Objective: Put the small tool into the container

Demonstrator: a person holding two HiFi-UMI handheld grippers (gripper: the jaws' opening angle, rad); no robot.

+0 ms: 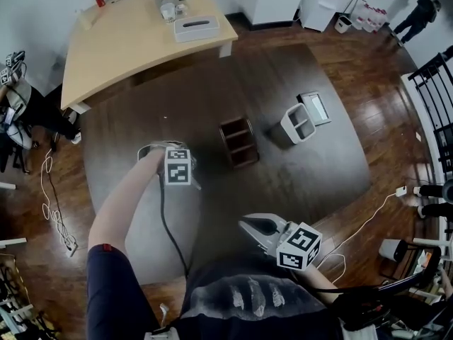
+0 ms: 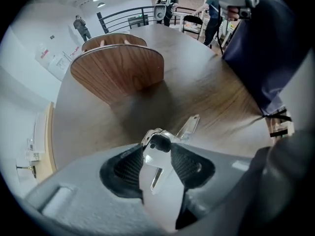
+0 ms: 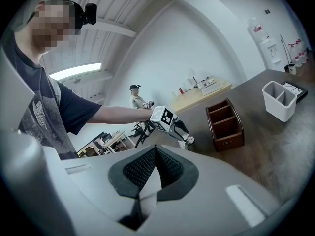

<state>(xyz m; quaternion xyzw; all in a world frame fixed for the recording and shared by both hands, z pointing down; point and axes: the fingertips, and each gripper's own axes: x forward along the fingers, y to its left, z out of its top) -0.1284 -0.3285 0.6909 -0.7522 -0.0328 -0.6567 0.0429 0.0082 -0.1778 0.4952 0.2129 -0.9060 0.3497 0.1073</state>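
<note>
The step in hand is judged to be the pick-up. The left claw [image 2: 158, 152] is pointed straight down at the dark round worktop [image 1: 177, 105], close to its left edge as the head view shows it. Its jaws are held fairly wide, and a small metal tool [image 2: 154, 162] is seen between them. The pads appear to be set against both sides of the tool, so it is taken to be gripped. The tool's slim silver end is seen beyond the jaws, and the tool looks to be lying on the worktop, not yet lifted.

The right claw [image 3: 155, 155] is kept back near the person's body, beyond the near edge. Its jaws are brought together and nothing is held in it.

Two possible receptacles are seen. A brown wooden organiser [image 1: 238, 142] with three open compartments stands about the middle of the worktop. A white two-compartment container [image 1: 298, 122] stands further towards the right edge, with a flat tray [image 1: 314, 108] just beside it. Which is meant cannot be settled; both are well apart from the tool.

For the next move, a firm hold must be confirmed and the tool raised clear. It must then be carried across the worktop and held over an open compartment before the jaws are parted. A slip of the thin, smooth metal is the risk to be watched.
</note>
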